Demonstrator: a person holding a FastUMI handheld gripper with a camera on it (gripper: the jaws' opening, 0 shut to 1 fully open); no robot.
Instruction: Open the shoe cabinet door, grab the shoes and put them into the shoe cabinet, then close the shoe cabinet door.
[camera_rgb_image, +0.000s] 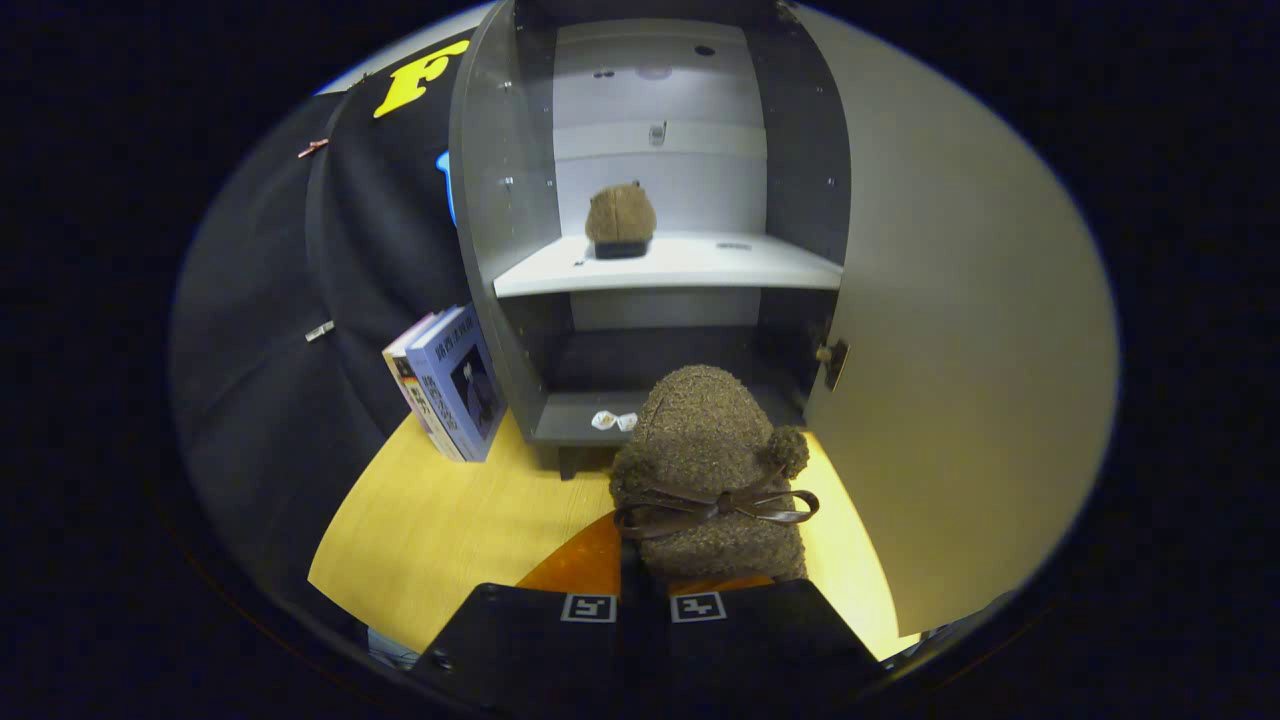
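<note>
Second shoe (712, 470) was held at its heel end by the gripper (642, 590), jaws clenched on it with barely any gap between the fingers; the exact contact was hidden behind the shoe, so firm pressure from both fingers was judged rather than seen. The toe was pointed forward at the cabinet (640, 260), bow (715, 505) facing up. That heel grip was likely chosen so the toe could be led in first and the shoe pushed deep without the fingers entering far.

First shoe (620, 218) was already set on the middle shelf (700, 268), left of centre, heel toward the camera. Room was left to its right, presumably for the pair to be parked side by side.

The door (960, 340) was swung fully open to the right, with its knob (826, 353) facing the opening. The swing was wide enough that a straight approach was not blocked.

The held shoe was carried low, just in front of the bottom compartment and above the yellow table (430, 520). A lift was judged necessary before the shelf could be reached. Two small white items (614, 421) lay on the bottom board; their nature could not be told. Books (450, 385) were leaned against the cabinet's left side, clear of the path.

Progress was judged as door opened, one shoe stowed, second in transit, door closing not yet done.
</note>
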